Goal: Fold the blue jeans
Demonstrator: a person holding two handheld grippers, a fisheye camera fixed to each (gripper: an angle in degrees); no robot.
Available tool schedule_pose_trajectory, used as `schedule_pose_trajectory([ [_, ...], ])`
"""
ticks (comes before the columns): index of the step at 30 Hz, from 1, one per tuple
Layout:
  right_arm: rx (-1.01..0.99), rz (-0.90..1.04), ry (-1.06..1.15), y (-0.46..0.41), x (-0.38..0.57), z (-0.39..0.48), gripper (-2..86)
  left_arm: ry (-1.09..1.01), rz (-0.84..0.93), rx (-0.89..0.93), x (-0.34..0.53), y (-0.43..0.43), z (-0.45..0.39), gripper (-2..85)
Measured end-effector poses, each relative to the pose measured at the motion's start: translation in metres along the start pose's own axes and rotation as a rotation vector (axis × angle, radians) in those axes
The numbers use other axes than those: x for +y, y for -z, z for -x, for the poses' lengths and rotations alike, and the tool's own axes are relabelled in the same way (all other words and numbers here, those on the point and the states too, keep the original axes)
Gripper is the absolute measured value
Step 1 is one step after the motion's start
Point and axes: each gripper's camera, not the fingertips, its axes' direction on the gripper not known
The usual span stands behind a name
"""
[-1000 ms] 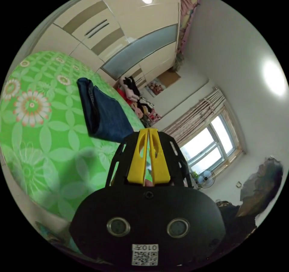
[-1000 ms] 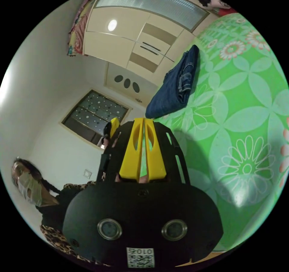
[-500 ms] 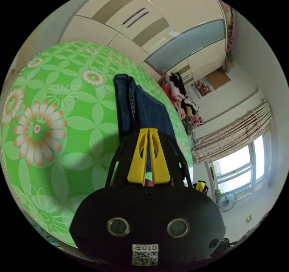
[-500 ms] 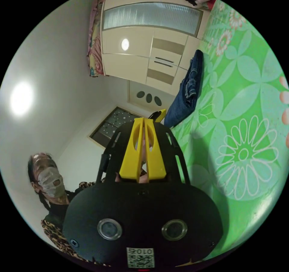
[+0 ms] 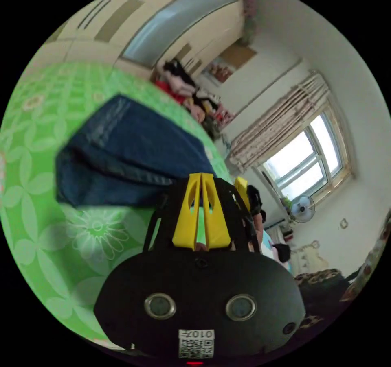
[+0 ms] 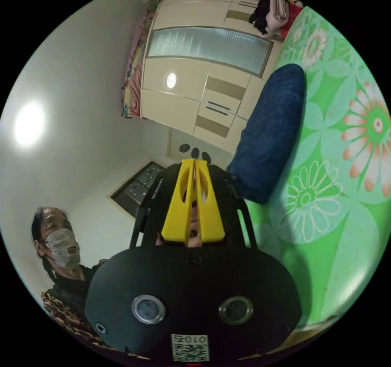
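The blue jeans [image 5: 130, 151] lie folded in a stack on the green bed [image 5: 49, 228]. Both left tongs [image 5: 201, 180] and right tongs [image 6: 194, 167] hover near the jeans, pressed narrow and empty; a careless nudge could topple the stack.

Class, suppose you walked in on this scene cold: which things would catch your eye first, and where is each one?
A folded pair of dark blue denim jeans lies on a bright green bedspread printed with white and orange flowers. In front of each camera, the left gripper and right gripper hold their yellow jaws together on nothing. Behind the bed stands a cream wardrobe with a frosted glass panel.
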Motion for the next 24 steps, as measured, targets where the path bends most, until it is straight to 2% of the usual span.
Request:
schedule_pose_trajectory([
  [2,0.072,0.002,0.01,-0.006,0.007,0.011,3.6,-0.061,-0.188,-0.042,0.02,0.047,-0.006,-0.1],
  [3,0.155,0.021,0.053,-0.017,0.01,0.024,4.6,-0.057,-0.224,-0.078,0.025,0.058,-0.003,-0.2],
  [5,0.315,0.122,0.167,-0.049,0.015,0.05,7.9,0.057,-0.321,-0.194,0.043,0.094,0.029,-0.2],
  [6,0.405,0.225,0.234,-0.078,0.017,0.066,10.0,0.102,-0.334,-0.18,0.048,0.1,0.042,-0.2],
  [8,0.5,0.357,0.316,-0.124,0.024,0.091,11.8,0.273,-0.37,-0.019,0.072,0.114,0.092,-0.2],
  [10,0.684,0.489,0.462,-0.183,0.04,0.12,12.4,0.328,-0.389,0.022,0.09,0.116,0.111,-0.2],
  [13,0.932,0.573,0.589,-0.246,0.062,0.134,12.8,0.381,-0.374,0.036,0.115,0.113,0.128,-0.2],
  [20,1.172,0.695,0.641,-0.333,0.087,0.115,12.8,0.386,-0.407,0.155,0.149,0.127,0.143,-0.2],
  [24,1.272,0.748,0.695,-0.373,0.104,0.1,11.3,0.342,-0.486,0.174,0.169,0.142,0.141,-0.2],
])
